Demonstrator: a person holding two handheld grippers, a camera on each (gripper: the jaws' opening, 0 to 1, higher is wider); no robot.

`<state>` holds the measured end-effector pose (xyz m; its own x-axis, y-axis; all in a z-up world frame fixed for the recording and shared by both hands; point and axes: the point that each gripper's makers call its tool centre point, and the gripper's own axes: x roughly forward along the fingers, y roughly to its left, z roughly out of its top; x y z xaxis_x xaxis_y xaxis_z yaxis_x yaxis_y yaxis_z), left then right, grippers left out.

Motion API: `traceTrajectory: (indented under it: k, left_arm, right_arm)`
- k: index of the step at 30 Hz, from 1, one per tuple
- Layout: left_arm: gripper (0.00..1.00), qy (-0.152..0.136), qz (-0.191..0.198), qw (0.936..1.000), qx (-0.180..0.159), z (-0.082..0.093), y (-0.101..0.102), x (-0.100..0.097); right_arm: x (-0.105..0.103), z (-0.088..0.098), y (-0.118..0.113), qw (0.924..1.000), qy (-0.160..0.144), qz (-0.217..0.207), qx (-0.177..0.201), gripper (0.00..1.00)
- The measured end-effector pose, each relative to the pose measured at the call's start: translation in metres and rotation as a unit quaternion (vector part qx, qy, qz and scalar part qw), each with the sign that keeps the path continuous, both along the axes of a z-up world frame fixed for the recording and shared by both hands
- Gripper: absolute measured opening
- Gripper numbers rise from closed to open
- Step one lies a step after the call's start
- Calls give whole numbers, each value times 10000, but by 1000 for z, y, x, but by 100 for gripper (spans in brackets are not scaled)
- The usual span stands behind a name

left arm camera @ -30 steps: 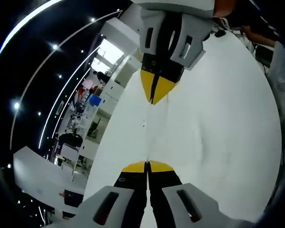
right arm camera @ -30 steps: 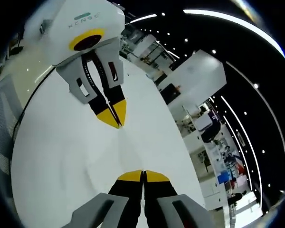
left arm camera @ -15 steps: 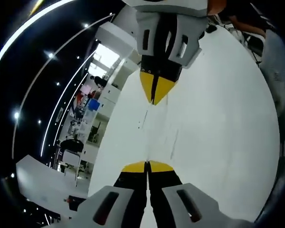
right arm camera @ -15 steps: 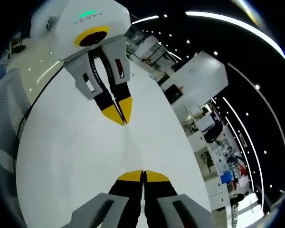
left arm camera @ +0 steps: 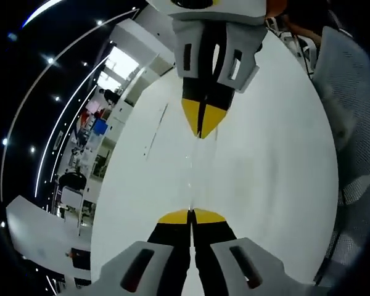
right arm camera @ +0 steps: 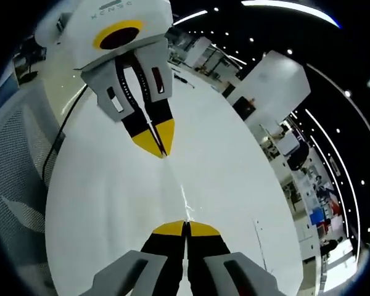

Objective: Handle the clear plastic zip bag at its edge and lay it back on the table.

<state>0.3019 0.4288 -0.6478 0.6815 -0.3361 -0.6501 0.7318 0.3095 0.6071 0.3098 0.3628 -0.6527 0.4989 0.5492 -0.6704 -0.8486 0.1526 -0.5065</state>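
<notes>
We start at the left gripper (left arm camera: pixel 191 216): yellow tips pressed together w/ no gap showing, pinched on the near edge of the clear plastic zip bag (left arm camera: pixel 194 166). The bag is nearly invisible; we read it from a thin bright crease running straight ahead from our tips to the other tool. At the far end of that crease the right gripper (left arm camera: pixel 200 129) points back at us, tips also closed tight on the opposite edge.

Right gripper view gives the mirror: own tips (right arm camera: pixel 185 228) closed, a faint glinting line of the bag (right arm camera: pixel 184 197) leading up to the left gripper (right arm camera: pixel 160 148), closed at the far end.

So the key relation: the bag spans between the two tools, its stretched axis lying along the line joining the tips, each tool holding one end, neither nearer than the other. It hangs taut or close to it above the white table (left arm camera: pixel 277 160), which lies behind the bag in both views; we can't tell how high above it.

We judge the lay-down needs both hands lowering together, keeping that axis level, then letting go at each end. A mesh chair back (left arm camera: pixel 351 92) sits beside the table edge, well off the line of travel.
</notes>
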Motion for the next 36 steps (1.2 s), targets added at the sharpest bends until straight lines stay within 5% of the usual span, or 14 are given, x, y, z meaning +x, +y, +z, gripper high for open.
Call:
traceTrajectory:
  k: [11,18,28,36]
  left_arm:
    - [0,156,8,9999,-2,-10,6,-8]
    - [19,-18,-64,9998,-172,-2,2,-13]
    - [19,-247,-900,9956,-118,-1,-41,-35]
    - [17,-226,-1059,9941,-6,-10,-53,-31]
  right_arm:
    - [-3,-13,4,9994,290,-175,40,0]
    - [-4,-13,3,9992,334,-228,4,0]
    - [-5,-12,5,9992,340,-212,-30,0]
    - [-10,-9,7,9995,313,-102,-31,0]
